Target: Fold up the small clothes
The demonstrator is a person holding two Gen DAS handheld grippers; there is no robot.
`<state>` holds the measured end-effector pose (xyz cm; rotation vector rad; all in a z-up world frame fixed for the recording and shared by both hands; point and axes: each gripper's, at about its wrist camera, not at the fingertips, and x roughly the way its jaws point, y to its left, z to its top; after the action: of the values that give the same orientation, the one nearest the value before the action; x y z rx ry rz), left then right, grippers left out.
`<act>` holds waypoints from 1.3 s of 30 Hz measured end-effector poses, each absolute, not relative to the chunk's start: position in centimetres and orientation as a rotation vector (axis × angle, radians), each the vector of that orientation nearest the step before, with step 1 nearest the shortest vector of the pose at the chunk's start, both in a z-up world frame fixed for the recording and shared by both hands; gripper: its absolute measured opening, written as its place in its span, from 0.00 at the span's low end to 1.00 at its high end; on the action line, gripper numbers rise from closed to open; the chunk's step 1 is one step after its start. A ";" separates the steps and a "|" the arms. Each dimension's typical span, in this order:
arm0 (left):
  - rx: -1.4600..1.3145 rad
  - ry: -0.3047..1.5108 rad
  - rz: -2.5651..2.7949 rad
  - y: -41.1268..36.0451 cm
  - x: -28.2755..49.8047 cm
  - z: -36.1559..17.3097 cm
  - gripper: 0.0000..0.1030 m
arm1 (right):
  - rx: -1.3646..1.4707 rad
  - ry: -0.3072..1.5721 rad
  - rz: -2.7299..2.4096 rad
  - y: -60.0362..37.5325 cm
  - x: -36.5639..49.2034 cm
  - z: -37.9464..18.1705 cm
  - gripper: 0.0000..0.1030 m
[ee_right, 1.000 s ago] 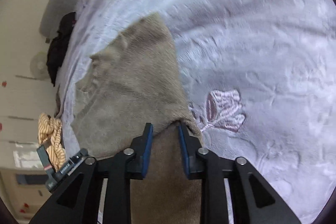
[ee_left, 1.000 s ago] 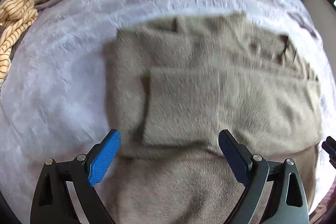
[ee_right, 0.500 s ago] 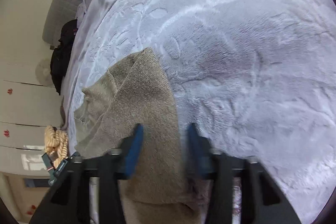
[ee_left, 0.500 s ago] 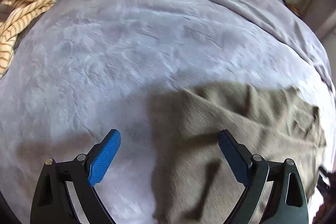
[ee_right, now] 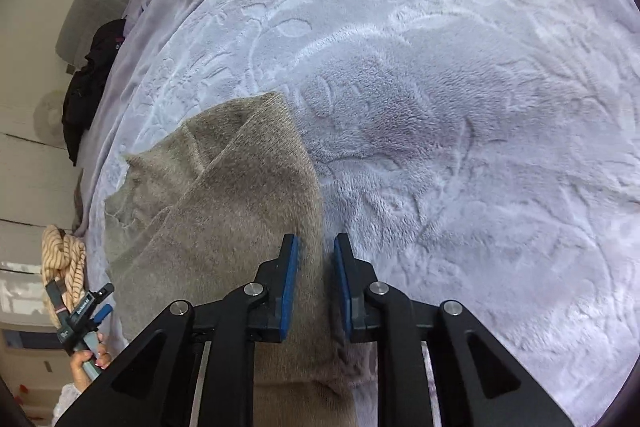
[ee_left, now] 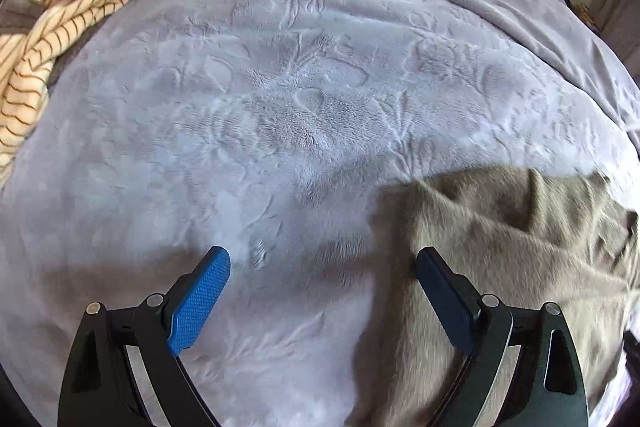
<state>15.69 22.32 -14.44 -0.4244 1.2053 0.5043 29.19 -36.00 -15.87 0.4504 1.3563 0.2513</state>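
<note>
Status of the fold: partly done, not finished. I find the taupe knit garment (ee_right: pixel 224 211) lying on the lavender embossed blanket (ee_left: pixel 280 99), with one layer already turned over another along a diagonal edge visible in the right wrist view. In the left wrist view the same garment (ee_left: pixel 500 247) looks rumpled along its far edge rather than flat, so I judge the current fold is not yet squared.

My right gripper (ee_right: pixel 314 279) has its jaws drawn close together, with the garment's right-hand edge running between them. Cloth fills the gap, so I judge it is clamped on the fabric, though the contact itself is partly hidden.

My left gripper (ee_left: pixel 320 291) stands with jaws wide apart, holding nothing. Its right finger sits over the garment's near left border, its left finger over bare blanket.

Remaining, in my judgement: lay the held edge down, smooth the bunched far side, and set the piece aside.

A striped cream garment (ee_left: pixel 52 27) lies heaped at the far left of the blanket, apparently unfolded and awaiting its turn.
</note>
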 end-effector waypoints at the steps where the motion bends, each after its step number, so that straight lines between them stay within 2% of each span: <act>1: -0.417 1.206 0.478 22.0 15.2 -13.9 0.92 | 0.442 1.356 0.253 -35.9 28.9 -15.5 0.23; 2: -0.412 1.208 0.459 21.6 15.0 -13.5 0.92 | 0.437 1.354 0.258 -35.8 28.5 -15.0 0.27; 4: -0.395 1.225 0.408 20.0 14.1 -12.7 0.92 | 0.435 1.354 0.268 -35.7 27.7 -14.2 0.53; 5: -0.387 1.241 0.384 19.1 13.6 -12.5 0.92 | 0.434 1.357 0.270 -35.6 27.1 -13.8 0.57; 10: -0.308 1.304 0.284 14.1 10.9 -11.6 0.92 | 0.419 1.397 0.304 -34.0 24.2 -12.7 0.58; 16: -0.346 1.379 0.231 9.8 8.9 -11.4 0.92 | 0.356 1.443 0.335 -32.0 20.3 -11.7 0.60; 28: -0.351 1.448 0.190 5.3 4.6 -10.2 0.92 | 0.299 1.501 0.390 -28.8 14.6 -10.5 0.63; 39: -0.309 1.503 0.200 0.5 2.5 -9.3 0.92 | 0.326 1.529 0.405 -30.2 13.5 -10.9 0.63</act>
<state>2.46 0.48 -9.29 -0.3088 1.5034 0.1998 13.53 -30.15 -10.86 0.3258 1.5295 0.4047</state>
